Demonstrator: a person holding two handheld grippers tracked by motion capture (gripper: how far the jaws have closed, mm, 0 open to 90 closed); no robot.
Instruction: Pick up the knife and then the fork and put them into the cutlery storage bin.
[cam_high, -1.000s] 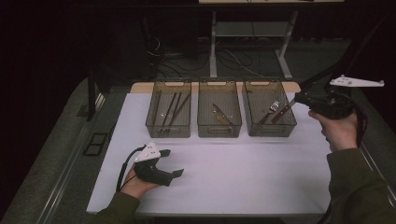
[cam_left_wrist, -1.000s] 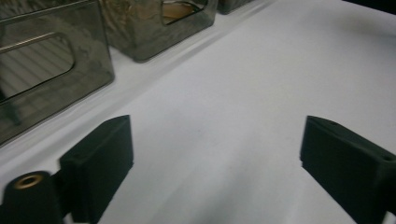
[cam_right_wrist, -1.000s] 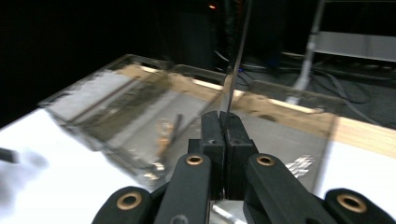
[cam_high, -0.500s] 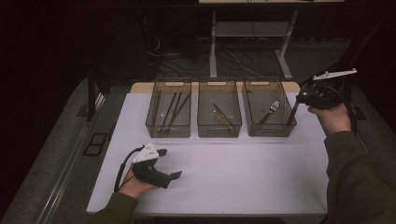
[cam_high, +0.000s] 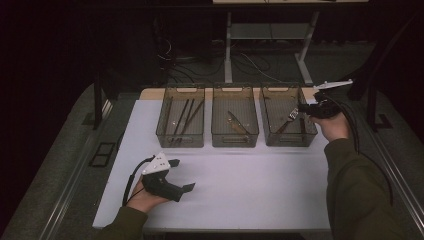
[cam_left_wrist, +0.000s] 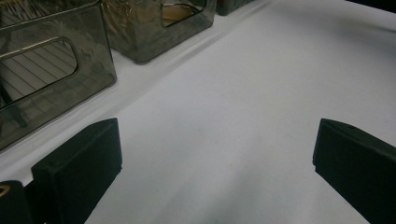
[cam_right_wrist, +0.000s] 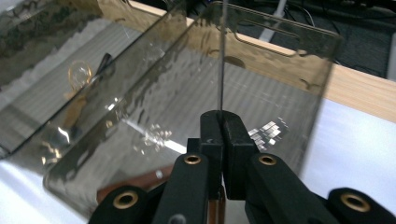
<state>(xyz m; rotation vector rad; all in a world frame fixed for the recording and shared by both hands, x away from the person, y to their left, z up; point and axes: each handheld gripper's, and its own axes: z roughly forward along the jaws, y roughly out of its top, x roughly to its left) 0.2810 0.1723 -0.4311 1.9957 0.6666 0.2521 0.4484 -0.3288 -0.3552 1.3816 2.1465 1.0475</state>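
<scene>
Right gripper (cam_high: 303, 111): over the right bin (cam_high: 288, 141), held in the person's right hand (cam_high: 334, 125); jaws pinched narrow on a thin metal blade.
Blade (cam_right_wrist: 222, 56): seen edge-on in the right gripper view, rising straight from the closed jaws; a wooden handle (cam_right_wrist: 135, 183) shows below the jaws.
Right bin: clear smoky plastic, last of three in a row at the mat's far edge; the held piece hangs above its inside.
Middle bin (cam_high: 235, 140): holds a knife (cam_high: 234, 121).
Left bin (cam_high: 180, 139): holds long dark sticks (cam_high: 184, 116).
Left gripper (cam_high: 183, 175): resting on the white mat (cam_high: 250, 185) near the front, in the left hand (cam_high: 145, 197); jaws spread wide, nothing between them.
</scene>
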